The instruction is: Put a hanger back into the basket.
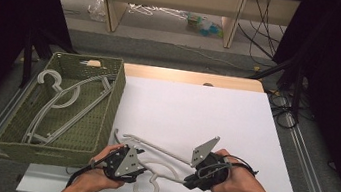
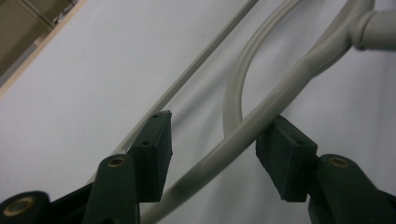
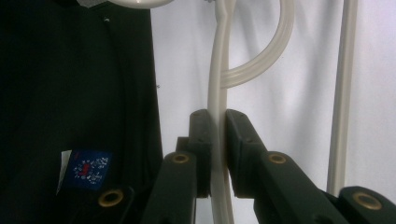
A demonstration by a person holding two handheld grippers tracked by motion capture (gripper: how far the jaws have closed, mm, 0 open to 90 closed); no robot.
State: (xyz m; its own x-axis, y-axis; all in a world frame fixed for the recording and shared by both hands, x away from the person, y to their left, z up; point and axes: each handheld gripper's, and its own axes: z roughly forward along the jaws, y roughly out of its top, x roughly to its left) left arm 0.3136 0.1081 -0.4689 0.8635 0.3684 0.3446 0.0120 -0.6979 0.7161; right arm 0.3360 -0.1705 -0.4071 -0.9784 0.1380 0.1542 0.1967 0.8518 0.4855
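Two hangers already lie in the basket. Beside it, the right gripper clamps the third hanger; the left gripper straddles it half-open, not yet gripping.

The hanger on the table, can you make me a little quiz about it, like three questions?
1. True or false: the right gripper is clamped on the hanger.
2. Where do the other hangers lie? A) in the green basket B) on the white table C) in a person's hand
3. In the left gripper view, do both pads of the left gripper press on the hanger's arm?

Key:
1. True; its pads squeeze a thin arm of the hanger.
2. A
3. No. The arm runs between the jaws, close against one pad, with a gap to the other.
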